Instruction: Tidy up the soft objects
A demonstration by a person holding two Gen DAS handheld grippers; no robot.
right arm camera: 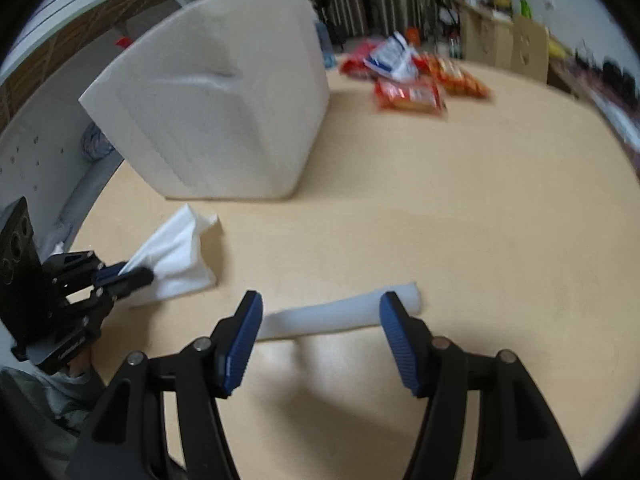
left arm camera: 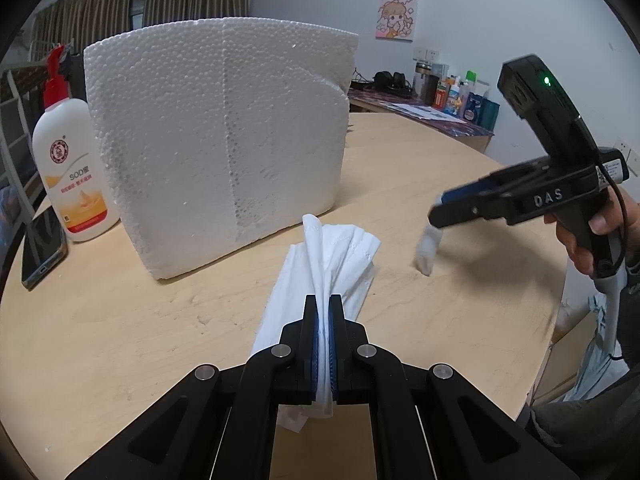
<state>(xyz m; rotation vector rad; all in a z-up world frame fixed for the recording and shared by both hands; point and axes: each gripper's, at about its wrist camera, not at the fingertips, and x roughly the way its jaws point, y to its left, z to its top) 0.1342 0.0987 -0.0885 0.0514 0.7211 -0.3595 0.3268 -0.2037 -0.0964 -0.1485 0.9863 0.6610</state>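
The left gripper (left arm camera: 323,304) is clamped on a white tissue (left arm camera: 328,264) whose loose end fans toward twelve o'clock on the wooden table (left arm camera: 120,320). The right gripper (right arm camera: 320,312) has its jaws wide apart around a rolled white wad (right arm camera: 340,314), apparently foam. A styrofoam block (left arm camera: 216,136) stands at eleven o'clock.

Two low claw-mounted fisheyes, close over table (left arm camera: 120,320), both facing foam block (left arm camera: 216,136).
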